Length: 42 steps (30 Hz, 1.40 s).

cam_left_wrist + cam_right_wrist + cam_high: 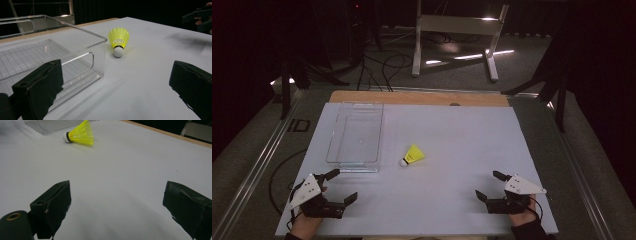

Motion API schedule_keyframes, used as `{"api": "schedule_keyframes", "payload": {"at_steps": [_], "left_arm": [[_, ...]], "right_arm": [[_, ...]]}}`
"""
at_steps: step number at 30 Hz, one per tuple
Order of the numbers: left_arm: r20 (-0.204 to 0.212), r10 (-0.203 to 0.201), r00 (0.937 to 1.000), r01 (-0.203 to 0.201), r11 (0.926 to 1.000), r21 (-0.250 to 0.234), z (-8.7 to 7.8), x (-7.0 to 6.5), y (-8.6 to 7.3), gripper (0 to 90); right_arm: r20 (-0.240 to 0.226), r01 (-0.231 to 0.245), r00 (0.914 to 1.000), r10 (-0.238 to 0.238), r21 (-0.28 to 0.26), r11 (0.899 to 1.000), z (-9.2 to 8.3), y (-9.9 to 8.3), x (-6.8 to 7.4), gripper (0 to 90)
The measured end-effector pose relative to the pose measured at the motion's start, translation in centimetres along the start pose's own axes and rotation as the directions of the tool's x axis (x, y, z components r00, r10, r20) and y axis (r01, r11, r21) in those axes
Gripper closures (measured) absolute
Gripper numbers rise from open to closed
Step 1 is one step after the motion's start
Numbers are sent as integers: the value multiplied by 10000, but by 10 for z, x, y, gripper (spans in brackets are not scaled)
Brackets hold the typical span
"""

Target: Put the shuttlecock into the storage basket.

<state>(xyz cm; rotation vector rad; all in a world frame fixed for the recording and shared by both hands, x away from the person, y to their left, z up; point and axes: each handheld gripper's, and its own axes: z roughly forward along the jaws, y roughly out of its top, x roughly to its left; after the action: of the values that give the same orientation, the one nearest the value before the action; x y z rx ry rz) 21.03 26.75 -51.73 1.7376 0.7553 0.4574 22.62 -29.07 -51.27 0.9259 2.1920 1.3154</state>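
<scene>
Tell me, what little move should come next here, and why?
Probably the left gripper should ease forward toward the yellow shuttlecock. Its jaws stand open and empty, the shuttlecock lies on its side right beside the clear bin, and that gripper looks nearer to it than the right gripper, also open.

The bin (82, 47) is clear, glossy plastic with a ribbed floor. The shuttlecock (118, 41) has a translucent yellow skirt, probably plastic, and a smooth white tip. The table (452, 150) is matt white, its far edge wood.
</scene>
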Motion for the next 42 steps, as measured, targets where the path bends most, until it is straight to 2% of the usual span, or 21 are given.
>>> {"api": "schedule_keyframes", "payload": {"at_steps": [6,17,20,26,29,33,35,40,42], "left_arm": [[-106,47,9999,-46,10000,84,0,0,1,2],[-124,-177,9998,178,9998,68,-1,1,4,2],[-60,-261,9996,262,9995,179,-1,1,6,2],[-49,-126,9999,128,9987,495,-3,2,17,2],[106,-61,9999,53,9975,706,-4,3,24,1],[292,220,9993,-253,9927,1180,-5,5,35,2],[395,223,9990,-274,9906,1342,-5,6,39,2],[688,580,9959,-698,9806,1834,-2,4,51,2],[833,690,9941,-853,9736,2116,-1,4,54,2]], "right_arm": [[90,133,9999,-132,-160,9998,-2,1,1,81],[96,7,10000,-4,-232,9997,-2,0,-1,81],[147,80,9999,-77,-210,9997,-2,0,0,82],[186,119,9998,-115,-221,9997,-1,1,0,82],[224,96,9997,-90,-229,9997,-1,1,1,82],[164,-12,9999,17,-308,9995,-1,2,1,82],[178,32,9998,-27,-244,9997,-1,2,2,82],[170,51,9998,-47,-241,9997,-1,2,3,82],[163,21,9999,-18,-219,9998,-1,2,3,82]]}}
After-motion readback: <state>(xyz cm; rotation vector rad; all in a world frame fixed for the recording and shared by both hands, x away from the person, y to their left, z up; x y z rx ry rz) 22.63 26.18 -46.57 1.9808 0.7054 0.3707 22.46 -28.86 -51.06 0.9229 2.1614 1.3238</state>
